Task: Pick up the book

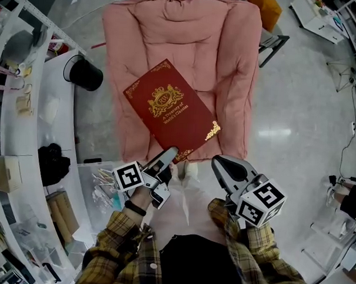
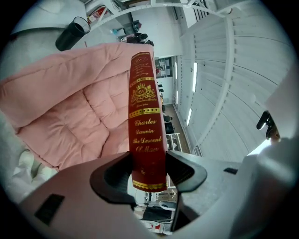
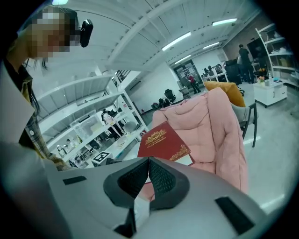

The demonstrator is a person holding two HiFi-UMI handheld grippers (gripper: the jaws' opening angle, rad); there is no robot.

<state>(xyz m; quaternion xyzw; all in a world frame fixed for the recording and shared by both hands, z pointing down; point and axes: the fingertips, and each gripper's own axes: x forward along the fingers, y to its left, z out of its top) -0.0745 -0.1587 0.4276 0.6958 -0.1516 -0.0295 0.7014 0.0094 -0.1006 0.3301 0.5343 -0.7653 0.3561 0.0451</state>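
L gripper (image 1: 168,154) is clamped on the book (image 1: 167,108) at its near end only, jaws either side of the spine's foot. The rest of the book sticks out over the pink cushion (image 1: 229,52), prob. lifted clear of it. R gripper (image 1: 219,164) is pinched together w/ nothing in it, just off the cushion's near edge. Risk: heavy hardback, small bite, so it may pivot or slip & drop onto the cushion.

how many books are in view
1: the red book, clamped at its spine end in the left gripper, over the pink cushion. Cluttered shelves may hide others.
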